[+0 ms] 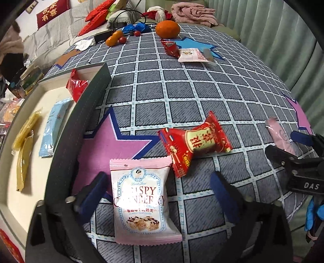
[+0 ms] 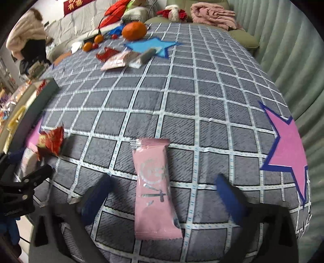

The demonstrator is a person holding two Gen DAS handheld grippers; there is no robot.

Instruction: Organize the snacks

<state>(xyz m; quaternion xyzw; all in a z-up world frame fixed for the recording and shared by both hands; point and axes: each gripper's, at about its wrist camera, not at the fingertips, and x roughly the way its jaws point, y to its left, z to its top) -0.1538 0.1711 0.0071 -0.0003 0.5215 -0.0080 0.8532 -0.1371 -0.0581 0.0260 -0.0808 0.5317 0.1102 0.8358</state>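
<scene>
- Grey checked cloth with stars; sofa behind.
- Left gripper spread wide around pink cranberry packet, not pinching.
- Right gripper spread around pink sachet.
- Box at left.

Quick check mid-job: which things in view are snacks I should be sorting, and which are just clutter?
Job items:
cranberry crisp packet
red candy packets
pink stick packet
far packets
box with blue packet and yellow packets

Just lying about:
orange
small fruits
pink blanket
red cushions
</scene>
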